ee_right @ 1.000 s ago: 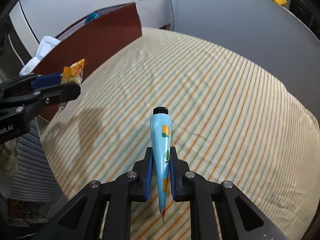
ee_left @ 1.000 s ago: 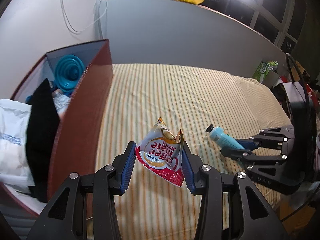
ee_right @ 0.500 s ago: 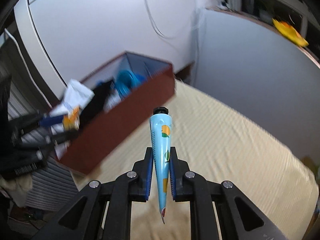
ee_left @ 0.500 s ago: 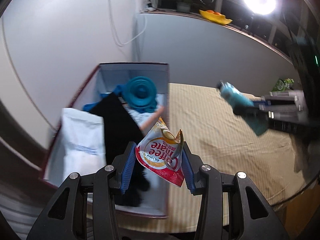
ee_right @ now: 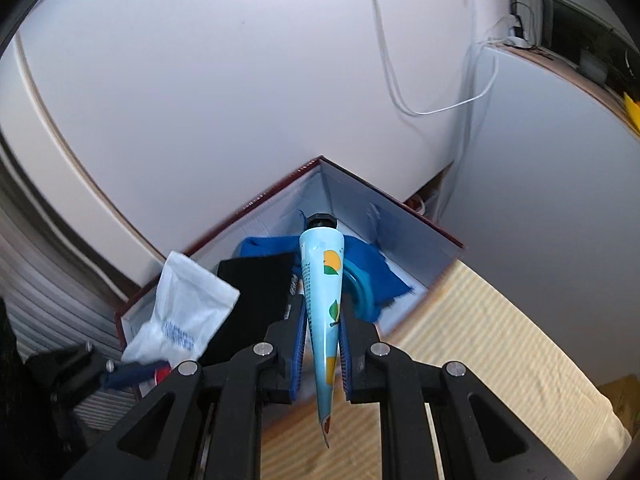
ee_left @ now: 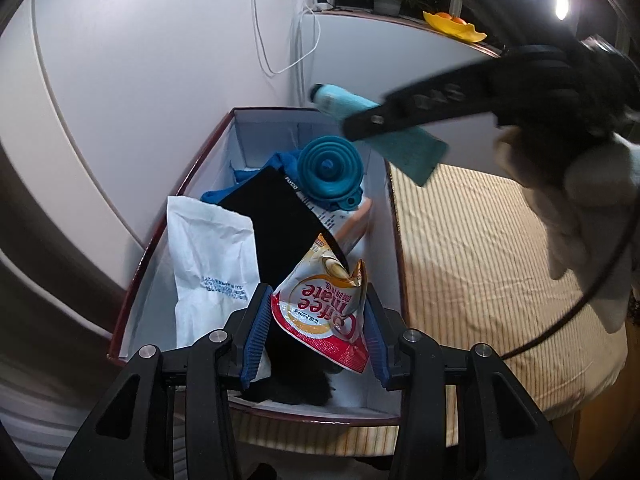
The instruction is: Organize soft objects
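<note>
Left gripper (ee_left: 316,332) clamps a creamer sachet (ee_left: 320,312), right gripper (ee_right: 320,344) a lotion tube (ee_right: 322,292), both poised above the storage box (ee_left: 192,168) for release.

I count two tools: my left tool (ee_left: 316,336) holds one creamer sachet (ee_left: 320,312), my right tool (ee_right: 322,344) one blue tube (ee_right: 322,300). Ahead of both stands one box (ee_left: 192,176). Inside it I count one white bag (ee_left: 212,256), one black pouch (ee_left: 280,224), one teal funnel (ee_left: 330,170), one blue cloth (ee_right: 372,268).
</note>
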`<control>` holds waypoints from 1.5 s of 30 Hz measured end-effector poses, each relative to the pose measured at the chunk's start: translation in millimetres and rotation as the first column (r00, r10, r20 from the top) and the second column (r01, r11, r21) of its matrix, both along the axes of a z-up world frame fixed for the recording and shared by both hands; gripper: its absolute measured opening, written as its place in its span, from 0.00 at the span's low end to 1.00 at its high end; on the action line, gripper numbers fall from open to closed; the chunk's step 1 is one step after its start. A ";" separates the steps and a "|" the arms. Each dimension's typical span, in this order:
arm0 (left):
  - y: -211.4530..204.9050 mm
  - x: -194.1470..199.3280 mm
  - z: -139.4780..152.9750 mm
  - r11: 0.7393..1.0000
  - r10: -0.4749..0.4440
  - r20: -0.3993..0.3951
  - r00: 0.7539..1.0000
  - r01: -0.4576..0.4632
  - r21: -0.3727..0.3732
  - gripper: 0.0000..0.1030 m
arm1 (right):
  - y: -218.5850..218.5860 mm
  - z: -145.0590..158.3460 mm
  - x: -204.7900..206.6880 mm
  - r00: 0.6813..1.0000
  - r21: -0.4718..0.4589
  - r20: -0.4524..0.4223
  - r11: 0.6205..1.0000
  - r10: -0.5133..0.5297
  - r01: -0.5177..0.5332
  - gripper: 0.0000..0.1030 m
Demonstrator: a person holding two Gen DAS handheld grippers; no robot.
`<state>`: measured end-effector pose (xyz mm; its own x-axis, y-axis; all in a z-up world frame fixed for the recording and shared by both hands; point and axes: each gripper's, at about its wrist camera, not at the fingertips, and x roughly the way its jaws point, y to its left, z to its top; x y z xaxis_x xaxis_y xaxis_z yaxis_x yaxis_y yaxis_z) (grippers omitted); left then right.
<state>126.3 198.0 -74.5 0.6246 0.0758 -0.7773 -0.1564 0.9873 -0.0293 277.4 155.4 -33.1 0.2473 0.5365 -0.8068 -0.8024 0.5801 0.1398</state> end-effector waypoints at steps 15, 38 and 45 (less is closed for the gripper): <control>7.8 -4.3 1.5 0.999 0.036 0.013 0.999 -0.035 -0.021 0.56 | 8.1 13.4 3.6 0.999 0.049 0.019 0.998 -0.035 0.034 0.56; -21.2 -66.6 32.2 0.993 0.112 0.172 0.979 -0.117 0.020 0.59 | -110.6 34.8 -76.3 0.990 0.136 0.102 0.987 -0.099 0.085 0.68; -42.1 -95.6 32.9 0.988 0.144 0.235 0.961 -0.153 0.017 0.62 | -149.9 23.5 -130.6 0.985 0.186 0.129 0.978 -0.118 0.093 0.73</control>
